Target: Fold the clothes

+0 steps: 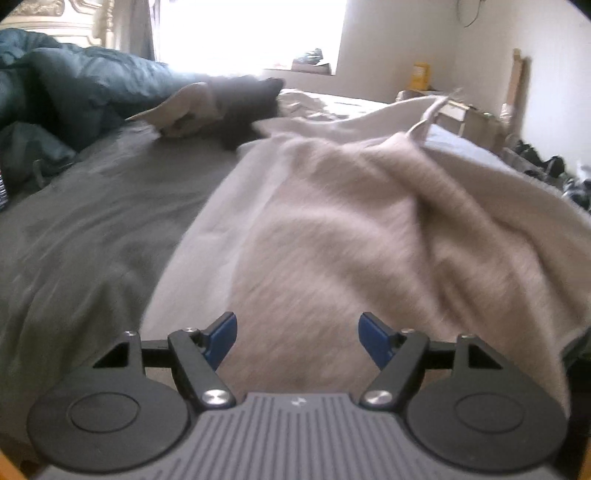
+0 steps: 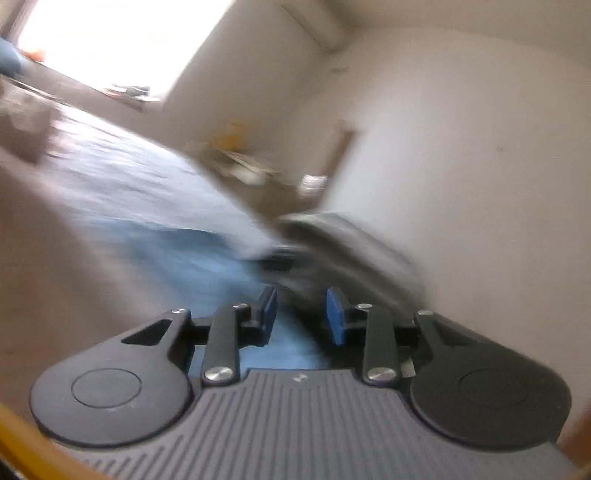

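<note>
A pale beige fleecy garment (image 1: 332, 221) lies rumpled across the bed, its right side bunched into a raised fold with a thin strap (image 1: 430, 114) sticking up. My left gripper (image 1: 297, 334) hovers open just above its near edge, blue pads (image 1: 223, 334) wide apart with nothing between them. In the blurred, tilted right wrist view my right gripper (image 2: 301, 314) is open over blue-grey bedding (image 2: 166, 221), holding nothing. The beige garment (image 2: 48, 266) shows as a blur at the left of that view.
A grey sheet (image 1: 92, 229) covers the bed's left half. A dark teal duvet (image 1: 74, 85) is piled at the far left, with dark and light clothes (image 1: 221, 103) beyond. Boxes and clutter (image 1: 476, 118) line the right wall under a bright window (image 1: 251, 33).
</note>
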Motion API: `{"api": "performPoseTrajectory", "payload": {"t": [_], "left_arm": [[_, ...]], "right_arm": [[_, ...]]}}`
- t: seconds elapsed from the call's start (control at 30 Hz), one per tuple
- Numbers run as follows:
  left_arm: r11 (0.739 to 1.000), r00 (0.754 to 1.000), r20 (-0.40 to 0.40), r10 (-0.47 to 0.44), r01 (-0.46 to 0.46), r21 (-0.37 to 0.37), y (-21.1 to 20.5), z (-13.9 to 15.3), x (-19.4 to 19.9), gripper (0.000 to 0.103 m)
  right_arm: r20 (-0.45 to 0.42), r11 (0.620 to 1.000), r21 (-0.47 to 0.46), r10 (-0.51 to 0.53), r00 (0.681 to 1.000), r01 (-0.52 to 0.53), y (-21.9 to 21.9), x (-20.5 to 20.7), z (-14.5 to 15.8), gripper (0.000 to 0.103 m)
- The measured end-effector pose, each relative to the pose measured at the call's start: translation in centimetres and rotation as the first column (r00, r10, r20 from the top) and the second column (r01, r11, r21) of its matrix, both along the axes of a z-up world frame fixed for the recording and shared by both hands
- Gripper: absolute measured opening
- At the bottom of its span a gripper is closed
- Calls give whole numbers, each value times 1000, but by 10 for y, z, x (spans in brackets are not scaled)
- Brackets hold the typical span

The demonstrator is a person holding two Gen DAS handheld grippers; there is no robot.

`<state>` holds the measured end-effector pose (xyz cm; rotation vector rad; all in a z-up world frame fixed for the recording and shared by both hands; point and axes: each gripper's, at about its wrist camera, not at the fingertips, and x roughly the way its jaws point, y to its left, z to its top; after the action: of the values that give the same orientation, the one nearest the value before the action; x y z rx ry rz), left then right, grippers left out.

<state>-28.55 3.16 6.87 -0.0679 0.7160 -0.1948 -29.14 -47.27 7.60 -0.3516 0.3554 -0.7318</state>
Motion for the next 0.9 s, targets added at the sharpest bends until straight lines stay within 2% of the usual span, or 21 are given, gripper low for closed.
{"api": "performPoseTrajectory", "payload": {"t": [0.07,0.13,0.17,0.2,0.23,0.27,0.33,0.37,0.4,0.47,0.53,0.57,0.6,0.63,0.67,0.7,0.73,0.8,0.9], "left_arm": [[995,998,-12,-63,62,-77,-11,15,23,74],[975,990,-13,-140,136,-175,-28,33,56,77],[960,984,-11,-178,172,-223,-37,42,73,85],[945,977,-19,-211,199,-259,-48,49,93,93],[931,970,-31,-241,222,-289,-61,54,117,94],[916,962,-43,-271,244,-318,-75,59,140,94],[916,955,-70,-290,255,-311,-106,65,190,94],[920,953,-82,-292,256,-297,-120,65,212,94],[932,955,-90,-282,250,-263,-135,65,233,94],[958,964,-93,-249,231,-169,-161,61,269,94],[972,967,-106,-230,222,-83,-182,53,297,94],[975,968,-114,-222,218,-41,-193,48,310,91],[975,966,-131,-223,223,-14,-203,41,321,76],[971,959,-155,-236,239,-4,-211,35,329,63],[972,958,-176,-228,234,15,-217,31,334,35],[975,959,-192,-206,218,42,-221,28,338,9],[978,964,-180,-197,205,27,-221,32,337,9],[982,974,-124,-188,184,-46,-218,45,331,9],[973,973,-70,-220,214,-91,-232,72,336,9]], "right_arm": [[36,976,216,27,999,-35,-30,-11,9,31],[82,940,315,114,990,-134,-34,-27,11,32],[98,923,334,167,981,-191,-30,-33,11,38],[108,907,340,226,968,-250,-23,-37,11,56],[119,881,344,302,946,-324,-14,-40,10,67],[129,846,345,387,913,-407,-5,-43,9,84],[123,778,349,514,849,-522,10,-44,5,87],[101,758,348,555,826,-552,16,-41,2,87],[67,760,337,569,820,-555,21,-36,-2,88],[35,784,333,545,838,-523,19,-22,-13,88],[50,781,391,510,859,-487,10,-9,-21,85],[79,764,436,494,866,-475,1,-5,-24,67],[107,744,481,476,873,-464,-7,0,-27,46],[149,712,530,456,877,-461,-15,1,-30,31],[201,671,580,433,879,-463,-24,0,-33,23],[241,646,605,409,880,-465,-27,-9,-33,18],[271,644,602,390,880,-471,-27,-18,-32,14],[329,655,573,368,870,-493,-27,-30,-24,8],[433,628,557,338,836,-543,-37,-51,-3,7]]}}
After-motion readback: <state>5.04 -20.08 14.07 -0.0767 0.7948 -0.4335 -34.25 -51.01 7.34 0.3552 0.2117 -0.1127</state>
